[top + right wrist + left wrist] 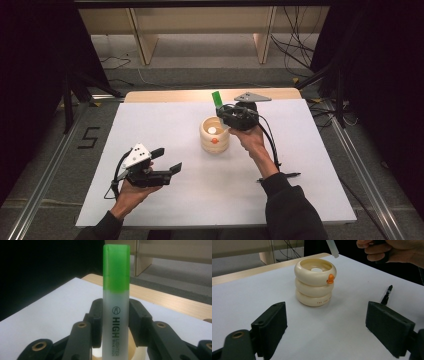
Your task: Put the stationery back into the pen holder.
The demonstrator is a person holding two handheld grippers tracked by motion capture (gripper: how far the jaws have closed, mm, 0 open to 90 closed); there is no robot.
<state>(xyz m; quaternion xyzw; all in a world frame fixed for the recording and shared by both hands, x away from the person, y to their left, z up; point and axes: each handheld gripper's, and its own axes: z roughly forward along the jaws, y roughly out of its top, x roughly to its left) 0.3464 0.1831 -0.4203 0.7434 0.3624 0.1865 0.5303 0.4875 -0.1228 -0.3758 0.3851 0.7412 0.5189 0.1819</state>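
Observation:
A cream holder [215, 134] made of three stacked rings stands at the middle of the table, with a small orange knob [330, 279] on its rim. My right gripper [223, 108] is shut on a green-capped highlighter [116, 302] and holds it upright, cap up, just above the holder's far right rim. The highlighter's pale lower end [332, 248] hangs over that rim. My left gripper [167, 159] rests open at the front left of the table with its jaws wide apart, pointing at the holder [314, 281], and nothing is between them.
A black pen [279, 176] lies on the white table cover [165, 125] to the right of the holder, near the person's right forearm. A wooden strip [165, 95] edges the table's far side. Wooden shelves and cables stand beyond it.

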